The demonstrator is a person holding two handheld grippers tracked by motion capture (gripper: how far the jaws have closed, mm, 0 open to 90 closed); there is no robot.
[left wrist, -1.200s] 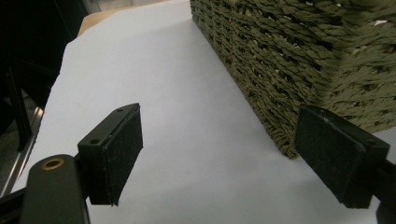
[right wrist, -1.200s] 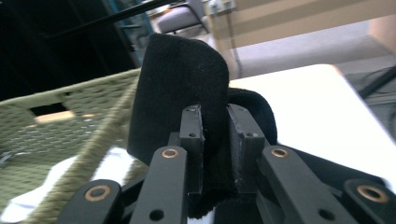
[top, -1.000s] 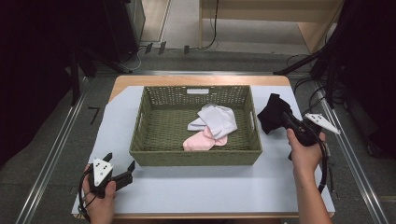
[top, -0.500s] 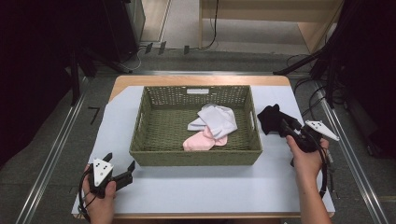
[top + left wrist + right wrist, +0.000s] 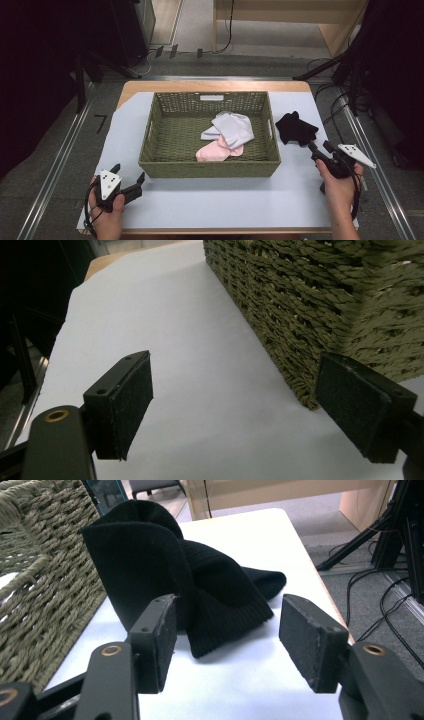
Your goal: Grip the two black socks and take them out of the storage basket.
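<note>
Black cloth lies free beside the basket

Black cloth (image 5: 295,129) rests crumpled on the white surface (image 5: 215,200), at about 3 o'clock from the woven basket (image 5: 209,169) and just beside its right wall. In the right gripper view the cloth (image 5: 200,585) lies in a heap in front of the jaws, with one fold standing up next to the basket wall (image 5: 35,580).

The right gripper (image 5: 317,152) is at about 5 o'clock from the cloth and points toward it. Its jaws have just been opening and now stand apart. No part of the cloth is pressed between the pads; the left pad (image 5: 162,640) is very close to the edge of the cloth, but I cannot tell if it touches. The right pad (image 5: 310,645) is clear of it.

The left gripper (image 5: 128,185) is at about 7 o'clock from the basket, low over the surface near the front left corner. Its jaws are wide open with nothing between them, and the left gripper view looks along the surface (image 5: 190,365) past the basket corner (image 5: 320,315).

Inside the basket lie a white cloth (image 5: 231,129) and a pink cloth (image 5: 216,151), touching each other, toward the right half of the basket floor.
</note>
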